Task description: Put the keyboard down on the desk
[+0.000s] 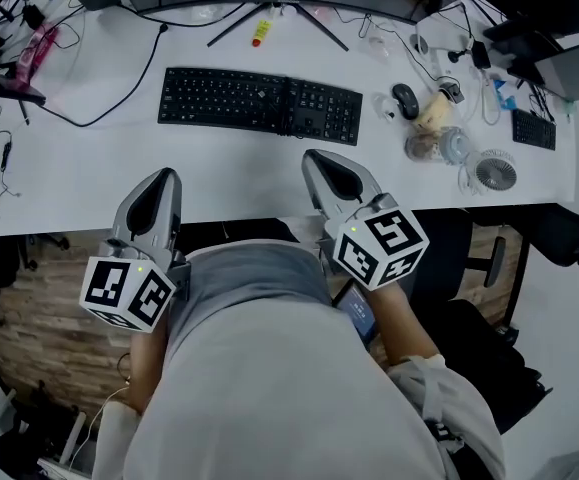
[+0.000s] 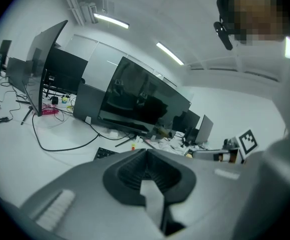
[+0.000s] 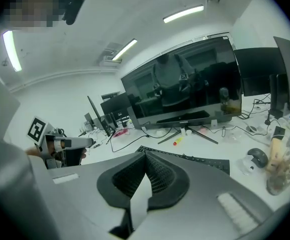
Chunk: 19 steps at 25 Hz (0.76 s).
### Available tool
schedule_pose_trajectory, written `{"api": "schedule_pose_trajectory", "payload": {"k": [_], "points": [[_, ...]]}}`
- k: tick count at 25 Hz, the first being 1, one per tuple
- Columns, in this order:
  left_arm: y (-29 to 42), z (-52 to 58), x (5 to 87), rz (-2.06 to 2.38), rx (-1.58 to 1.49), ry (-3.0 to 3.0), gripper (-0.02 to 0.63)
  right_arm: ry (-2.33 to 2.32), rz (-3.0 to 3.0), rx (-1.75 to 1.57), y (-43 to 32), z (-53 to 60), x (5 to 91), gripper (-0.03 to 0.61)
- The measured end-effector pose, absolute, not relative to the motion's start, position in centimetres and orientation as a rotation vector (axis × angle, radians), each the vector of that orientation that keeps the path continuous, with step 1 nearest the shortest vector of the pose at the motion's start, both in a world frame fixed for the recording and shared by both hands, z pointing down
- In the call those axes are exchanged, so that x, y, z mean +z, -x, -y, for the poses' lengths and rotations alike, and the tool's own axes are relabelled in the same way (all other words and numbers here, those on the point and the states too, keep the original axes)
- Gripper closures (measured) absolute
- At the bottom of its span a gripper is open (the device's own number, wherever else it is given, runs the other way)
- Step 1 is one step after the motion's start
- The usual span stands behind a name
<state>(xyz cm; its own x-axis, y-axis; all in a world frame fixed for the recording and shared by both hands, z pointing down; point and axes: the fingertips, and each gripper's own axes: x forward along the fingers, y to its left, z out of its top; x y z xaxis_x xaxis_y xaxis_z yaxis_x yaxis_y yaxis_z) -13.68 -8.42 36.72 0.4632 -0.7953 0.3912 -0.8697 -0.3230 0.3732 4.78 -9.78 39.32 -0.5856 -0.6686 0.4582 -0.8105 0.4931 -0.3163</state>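
The black keyboard (image 1: pixel 259 103) lies flat on the white desk (image 1: pixel 69 173), in front of the monitor's stand; neither gripper touches it. It also shows past the jaws in the left gripper view (image 2: pixel 104 153) and in the right gripper view (image 3: pixel 195 160). My left gripper (image 1: pixel 164 176) hangs at the desk's front edge, well short of the keyboard, shut with nothing in it (image 2: pixel 146 151). My right gripper (image 1: pixel 314 158) reaches just over the front edge below the keyboard's right end, also shut and empty (image 3: pixel 146 154).
A mouse (image 1: pixel 405 98), a jar (image 1: pixel 429 146) and a small fan (image 1: pixel 495 173) crowd the desk's right end. A black cable (image 1: pixel 119 98) loops left of the keyboard. A yellow marker (image 1: pixel 260 31) lies by the monitor stand (image 1: pixel 274 13). An office chair (image 1: pixel 479 258) stands at the right.
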Motion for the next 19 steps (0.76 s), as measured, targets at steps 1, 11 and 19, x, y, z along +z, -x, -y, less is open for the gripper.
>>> {"api": "schedule_pose_trajectory", "payload": {"k": [1, 11, 19], "points": [[13.7, 8.4, 36.7, 1.379, 0.185, -2.181, 0.614, -1.254, 2.467, 0.733, -4.7, 9.8, 39.2, 0.591], [13.1, 8.5, 37.0, 1.350, 0.199, -2.196, 0.614, -1.240, 2.465, 0.701, -4.7, 9.4, 38.9, 0.591], [12.3, 8.4, 37.5, 1.289, 0.218, -2.213, 0.614, -1.214, 2.463, 0.721, -3.8, 8.4, 39.2, 0.591]]}}
